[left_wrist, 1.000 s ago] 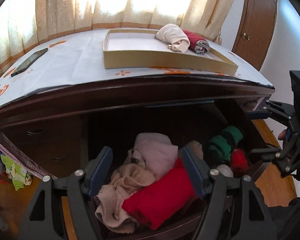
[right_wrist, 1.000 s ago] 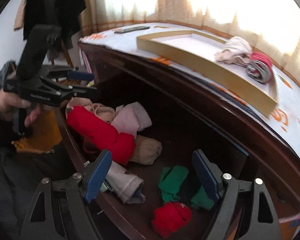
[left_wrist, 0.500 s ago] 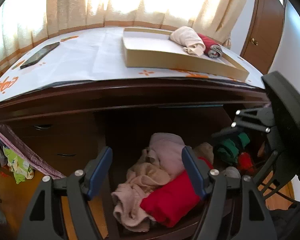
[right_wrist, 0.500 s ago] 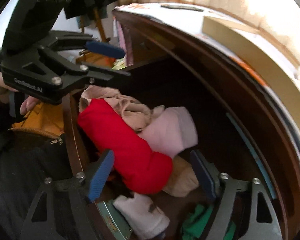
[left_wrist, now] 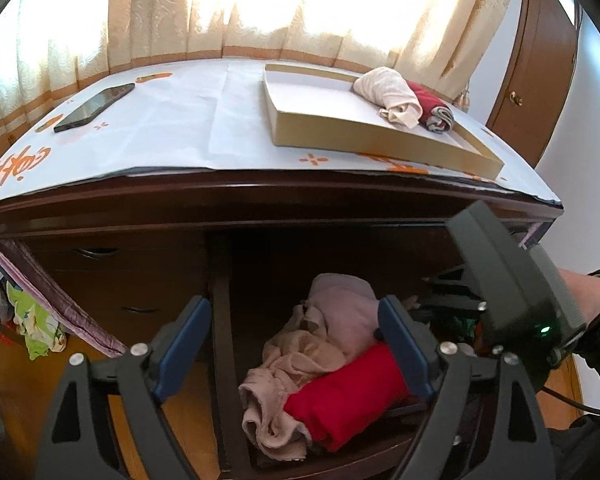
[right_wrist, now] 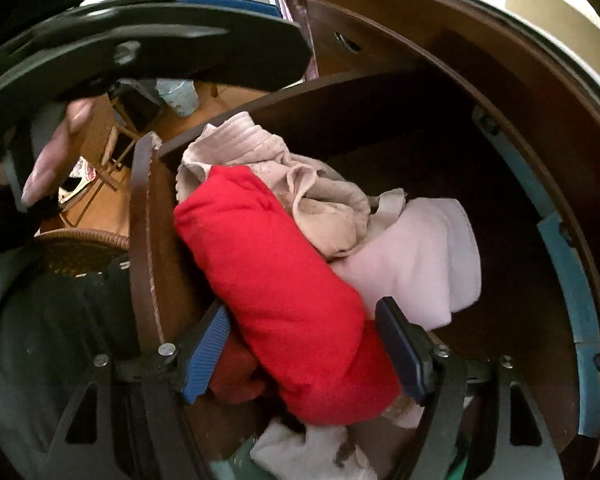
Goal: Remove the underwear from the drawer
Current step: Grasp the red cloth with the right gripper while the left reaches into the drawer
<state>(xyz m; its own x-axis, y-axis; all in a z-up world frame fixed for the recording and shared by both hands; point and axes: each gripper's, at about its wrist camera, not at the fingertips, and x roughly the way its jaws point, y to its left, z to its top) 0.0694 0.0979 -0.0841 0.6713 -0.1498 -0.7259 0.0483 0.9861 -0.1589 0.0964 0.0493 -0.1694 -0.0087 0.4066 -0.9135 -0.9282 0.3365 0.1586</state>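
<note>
Two rolled pieces, a cream one (left_wrist: 392, 90) and a dark red one with a grey band (left_wrist: 434, 112), already lie in the shallow beige cardboard tray (left_wrist: 364, 132) on the paper-covered dresser top, far ahead of and above the left claw (left_wrist: 296, 344), so part of the job looks done. Most of it remains: the open dark wooden drawer (right_wrist: 144, 248) still holds a heap. The right claw (right_wrist: 304, 348) is down in it, jaws spread either side of the rolled bright red cotton underwear (right_wrist: 284, 280), which lies between them; whether the pads press it yet is hard to say, though they seem just clear. Ahead of that claw lie a crumpled beige garment (right_wrist: 300, 184) and a pale pink folded one (right_wrist: 420, 256). The left claw hangs above the drawer's left edge, its jaws opening with nothing between them. Gripping, lifting and carrying to the tray are still to come.
</note>
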